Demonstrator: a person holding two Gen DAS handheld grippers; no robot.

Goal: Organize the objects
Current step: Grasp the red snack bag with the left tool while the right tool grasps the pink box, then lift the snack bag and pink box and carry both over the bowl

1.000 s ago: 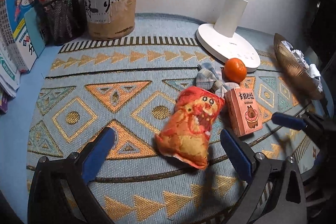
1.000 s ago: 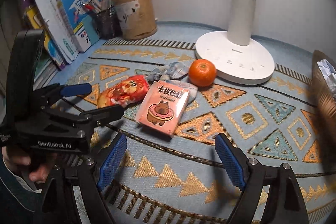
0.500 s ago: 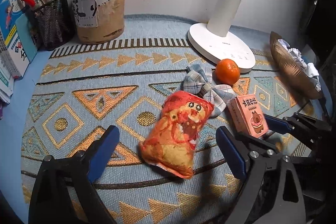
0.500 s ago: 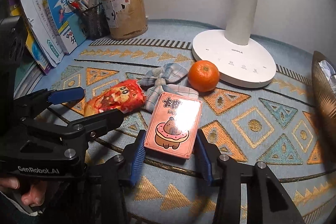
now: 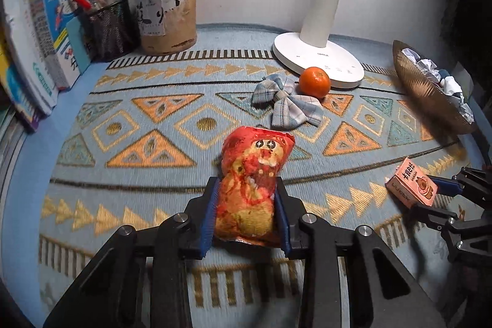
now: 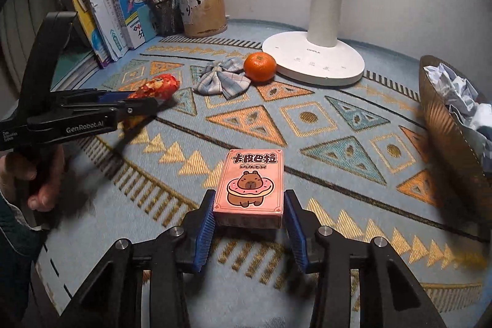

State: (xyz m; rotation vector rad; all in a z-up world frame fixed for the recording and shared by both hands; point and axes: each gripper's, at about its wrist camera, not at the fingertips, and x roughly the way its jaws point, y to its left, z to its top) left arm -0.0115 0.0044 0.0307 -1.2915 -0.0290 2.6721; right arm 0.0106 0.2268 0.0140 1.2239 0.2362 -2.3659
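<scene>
Your left gripper (image 5: 247,205) sits low & level over the mat, blue pads (image 5: 209,219) squeezed in on both sides of the red snack bag (image 5: 253,174). Jaws narrowed to the bag's width, gripping its lower half; the top end sticks out fwd past the tips. From the right wrist cam, your left hand (image 6: 40,174) wraps the black handle, marked "GenRobot.AI", w/ the bag poking out in front.

Your right gripper (image 6: 249,217) does the same w/ the pink card box (image 6: 250,189): pads (image 6: 204,231) closed against its long sides, near end betw the tips, box flat-face up. In the left cam it's held off to the right, near the mat's edge, tilted. Whether it's lifted off the mat, can't tell.

Writing: box reads "POKER" under bold Chinese characters, capybara in a donut ring printed below. Lamp base (image 6: 313,63) reads "OPPLE".

Textures: woven blue mat (image 6: 307,119) w/ orange & teal triangles, gold diamonds. Bag is crinkly, glossy foil. Box is smooth card, sharp-cornered. Plaid fabric bow (image 5: 286,105) lies soft & rumpled, touching the round, dimpled orange (image 5: 314,82), which sits against the lamp base. Ribbed brown bowl (image 6: 442,125) at far right holds crumpled paper. Cardboard tube pen holder (image 5: 166,17) & black mesh cup (image 5: 110,26) stand at the back, beside upright books (image 6: 123,11).
</scene>
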